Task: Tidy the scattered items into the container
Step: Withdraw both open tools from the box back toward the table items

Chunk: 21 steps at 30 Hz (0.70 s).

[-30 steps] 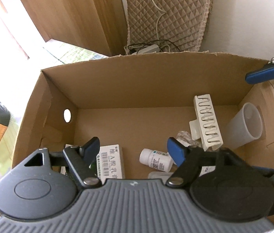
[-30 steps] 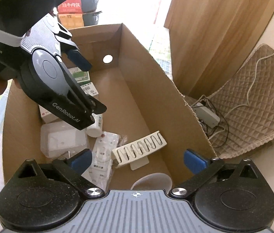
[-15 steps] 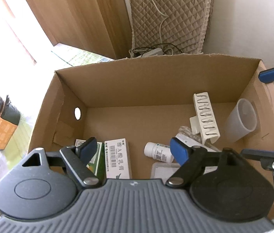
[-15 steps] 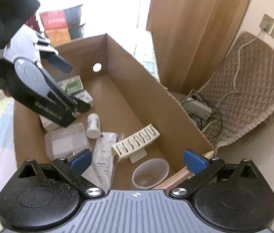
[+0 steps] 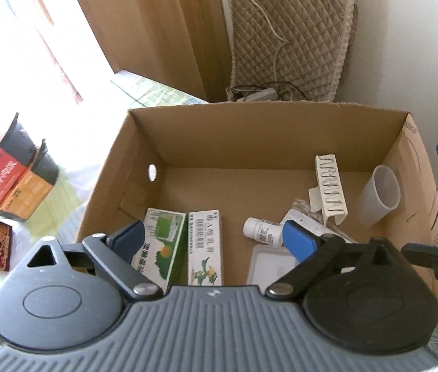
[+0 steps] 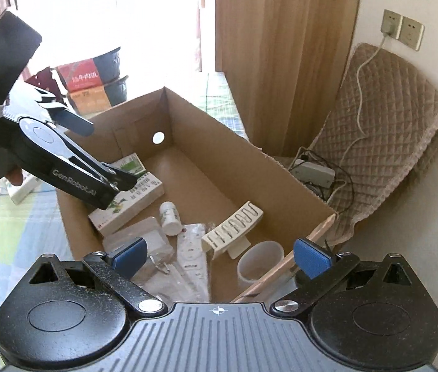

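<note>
Raised clear of cardboard box (image 5: 268,136) since earlier frame: both hand-held grippers, left (image 5: 215,235) and right (image 6: 219,255), released, empty. Plastic cup (image 5: 380,195) at box right wall: light, thin, crushable; grip rim gently.

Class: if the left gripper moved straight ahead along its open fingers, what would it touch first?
Probably the white medicine carton lying on the cardboard box floor; the left gripper is open and empty, though depth is hard to judge.
</note>
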Available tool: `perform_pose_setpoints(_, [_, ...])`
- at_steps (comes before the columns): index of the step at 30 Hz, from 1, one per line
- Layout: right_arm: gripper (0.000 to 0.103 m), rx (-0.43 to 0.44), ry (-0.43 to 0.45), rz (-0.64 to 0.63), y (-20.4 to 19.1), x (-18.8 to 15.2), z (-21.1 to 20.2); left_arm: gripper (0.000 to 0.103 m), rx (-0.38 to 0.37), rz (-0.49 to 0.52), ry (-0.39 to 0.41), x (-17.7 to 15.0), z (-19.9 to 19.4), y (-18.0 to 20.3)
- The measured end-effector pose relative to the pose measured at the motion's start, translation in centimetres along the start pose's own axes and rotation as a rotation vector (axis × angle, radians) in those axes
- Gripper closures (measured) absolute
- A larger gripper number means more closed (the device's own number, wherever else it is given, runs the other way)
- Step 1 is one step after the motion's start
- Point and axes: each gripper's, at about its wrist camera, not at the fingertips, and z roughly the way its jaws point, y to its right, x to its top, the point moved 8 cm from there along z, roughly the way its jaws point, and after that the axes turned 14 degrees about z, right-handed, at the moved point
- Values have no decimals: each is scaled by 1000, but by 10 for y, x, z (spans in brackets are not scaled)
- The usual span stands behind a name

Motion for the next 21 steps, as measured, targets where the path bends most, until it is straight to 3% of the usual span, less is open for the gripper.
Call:
perform_pose_setpoints(9, [0, 21, -6, 72, -16, -17, -23, 5, -3, -132, 51, -16, -45, -10])
perform_pose_setpoints(21, [0, 30, -32, 111, -37, -45, -52, 5, 35, -204, 60, -54, -92, -11])
